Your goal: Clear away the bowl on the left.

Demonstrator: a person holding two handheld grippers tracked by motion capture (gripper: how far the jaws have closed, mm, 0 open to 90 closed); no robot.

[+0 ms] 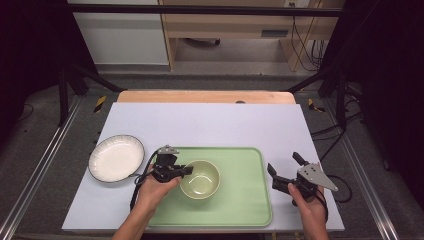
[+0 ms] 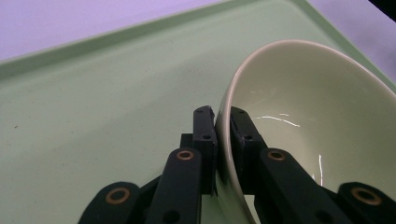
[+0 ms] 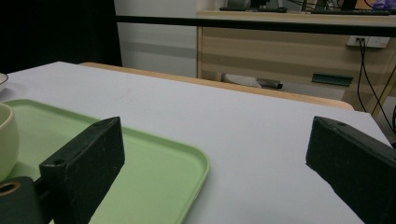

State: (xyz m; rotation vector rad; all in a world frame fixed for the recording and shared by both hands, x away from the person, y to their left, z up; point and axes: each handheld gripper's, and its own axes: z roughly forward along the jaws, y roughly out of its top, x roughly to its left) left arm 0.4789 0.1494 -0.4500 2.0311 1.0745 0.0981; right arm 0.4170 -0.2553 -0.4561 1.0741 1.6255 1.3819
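- Left claw (image 1: 186, 170): clamped on the rim of the bowl (image 1: 200, 179), one jaw outside the wall, one inside. In the left gripper view the two jaws sandwich the thin wall of the bowl (image 2: 322, 140) with no visible gap. A rim pinch is probably the only hold this claw can get, since the bowl is far wider than the jaws.
- The grip sits at the bowl's 9 o'clock in the high view, the side nearest the left hand (image 1: 157, 192), so the forearm comes in straight from the near edge without crossing the tray.
- Bowl: rests upright and empty on the green tray (image 1: 245, 200), left of the tray's centre. Whether its base is just off the tray floor, I cannot tell.
- Right claw (image 1: 284, 170): jaws wide apart, nothing between them. It hovers just off the tray's right edge, at 3 o'clock from the bowl and well apart from it. In the right gripper view the wide jaws frame bare worktop (image 3: 243, 135) and the corner of the tray (image 3: 177, 158). Judgement: it is parked clear, ready to steady the tray if needed.
- White plate (image 1: 116, 157): lies on the worktop at 10 o'clock from the bowl, just beyond the tray's left edge and near the left claw. Judgement: it is a likely destination for the bowl.
- Risk, judged: a one-sided rim hold may let the bowl tip when lifted.
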